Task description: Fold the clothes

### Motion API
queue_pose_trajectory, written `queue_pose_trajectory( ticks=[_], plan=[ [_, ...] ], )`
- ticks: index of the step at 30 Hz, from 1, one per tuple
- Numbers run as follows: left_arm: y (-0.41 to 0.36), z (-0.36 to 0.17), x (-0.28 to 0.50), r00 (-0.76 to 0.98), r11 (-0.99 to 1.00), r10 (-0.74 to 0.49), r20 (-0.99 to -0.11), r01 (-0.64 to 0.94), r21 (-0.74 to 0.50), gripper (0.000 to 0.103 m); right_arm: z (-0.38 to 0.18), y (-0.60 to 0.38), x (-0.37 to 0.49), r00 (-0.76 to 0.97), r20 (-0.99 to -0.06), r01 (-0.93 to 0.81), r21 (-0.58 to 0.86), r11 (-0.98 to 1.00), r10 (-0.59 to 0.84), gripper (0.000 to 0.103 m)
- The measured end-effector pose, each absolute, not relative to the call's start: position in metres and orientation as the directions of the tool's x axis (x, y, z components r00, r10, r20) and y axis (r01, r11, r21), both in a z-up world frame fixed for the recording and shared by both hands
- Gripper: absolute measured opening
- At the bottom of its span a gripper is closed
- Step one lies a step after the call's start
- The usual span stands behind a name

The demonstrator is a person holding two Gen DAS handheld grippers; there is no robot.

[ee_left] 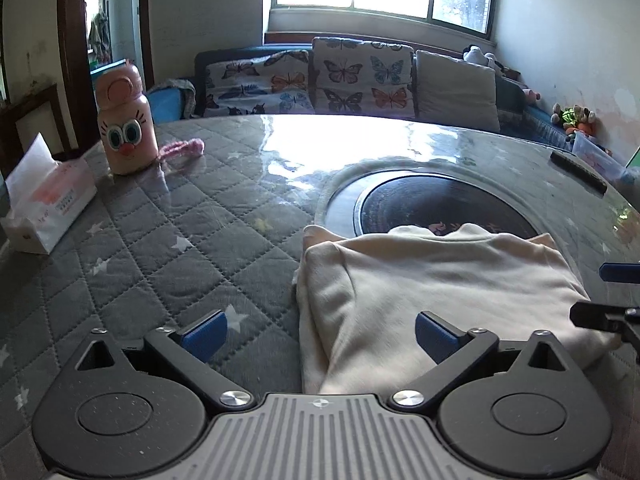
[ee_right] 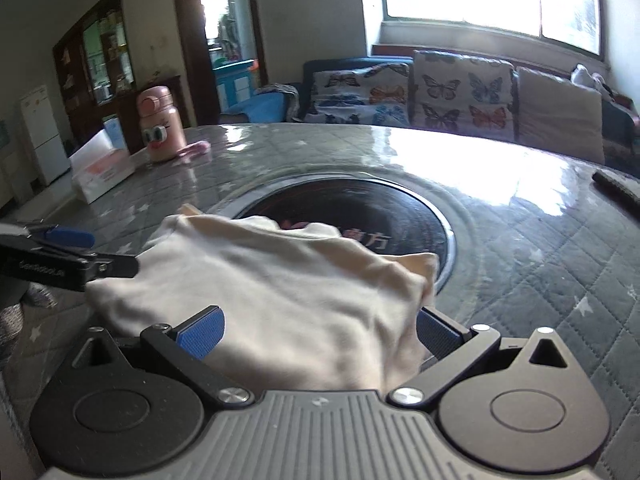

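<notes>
While window glare shines off my quilted grey table point(ee_left: 160, 240), its butterfly-cushioned sofa point(ee_left: 320, 80) beyond, the folded cream garment point(ee_left: 420, 300) lies near my edge, overlapping the round dark inset point(ee_left: 440, 200), long axis crosswise; my left claw point(ee_left: 320, 334) and right claw point(ee_right: 318, 334) gape, gripping nothing.

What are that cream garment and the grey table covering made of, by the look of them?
Cream garment: soft, matte knit, probably cotton; it folds in rounded creases. Table covering: quilted grey fabric with stitched diamonds and stars, apparently under a clear glossy sheet that mirrors the window.
</notes>
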State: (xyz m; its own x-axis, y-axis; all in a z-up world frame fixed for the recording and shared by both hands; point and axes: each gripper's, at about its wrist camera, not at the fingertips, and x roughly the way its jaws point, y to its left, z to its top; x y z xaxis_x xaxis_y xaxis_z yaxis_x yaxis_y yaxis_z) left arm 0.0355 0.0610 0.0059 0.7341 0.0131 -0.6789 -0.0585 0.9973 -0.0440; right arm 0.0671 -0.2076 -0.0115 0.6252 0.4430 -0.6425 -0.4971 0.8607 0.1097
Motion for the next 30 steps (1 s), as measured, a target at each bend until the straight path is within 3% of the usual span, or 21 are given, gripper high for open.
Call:
queue_pose_trajectory(
  ticks=[4,14,19,21,24,26,28,30],
  plan=[
    [0.067,0.0,0.049,0.721,0.996,-0.015,-0.693,-0.052,-0.076,0.087,-0.017,-0.215,0.088,0.628,-0.653,-0.453,0.135,0.881,0.422,0.101],
    [0.073,-0.01,0.072,0.691,0.988,-0.091,-0.717,-0.029,-0.154,0.072,-0.034,-0.233,0.129,0.599,-0.682,-0.363,0.237,0.901,0.42,0.081],
    [0.07,-0.008,0.074,0.69,0.985,-0.129,-0.712,0.005,-0.173,0.049,-0.039,-0.237,0.134,0.597,-0.687,-0.35,0.243,0.905,0.415,0.072],
    [0.068,-0.008,0.074,0.69,0.983,-0.148,-0.708,0.02,-0.185,0.036,-0.039,-0.237,0.135,0.593,-0.687,-0.349,0.25,0.903,0.419,0.062],
    [0.066,-0.008,0.074,0.699,0.983,-0.15,-0.699,0.028,-0.183,0.027,-0.04,-0.236,0.136,0.584,-0.69,-0.343,0.267,0.901,0.427,0.045],
    [0.067,-0.006,0.072,0.706,0.982,-0.148,-0.693,0.024,-0.185,0.024,-0.04,-0.236,0.135,0.589,-0.69,-0.336,0.264,0.904,0.421,0.022],
    [0.067,-0.004,0.07,0.714,0.983,-0.141,-0.686,0.016,-0.185,0.023,-0.038,-0.236,0.134,0.591,-0.685,-0.337,0.269,0.902,0.426,0.01],
    [0.068,-0.001,0.066,0.726,0.982,-0.137,-0.673,0.012,-0.187,0.021,-0.034,-0.235,0.133,0.597,-0.679,-0.341,0.268,0.901,0.428,0.009]
  ],
)
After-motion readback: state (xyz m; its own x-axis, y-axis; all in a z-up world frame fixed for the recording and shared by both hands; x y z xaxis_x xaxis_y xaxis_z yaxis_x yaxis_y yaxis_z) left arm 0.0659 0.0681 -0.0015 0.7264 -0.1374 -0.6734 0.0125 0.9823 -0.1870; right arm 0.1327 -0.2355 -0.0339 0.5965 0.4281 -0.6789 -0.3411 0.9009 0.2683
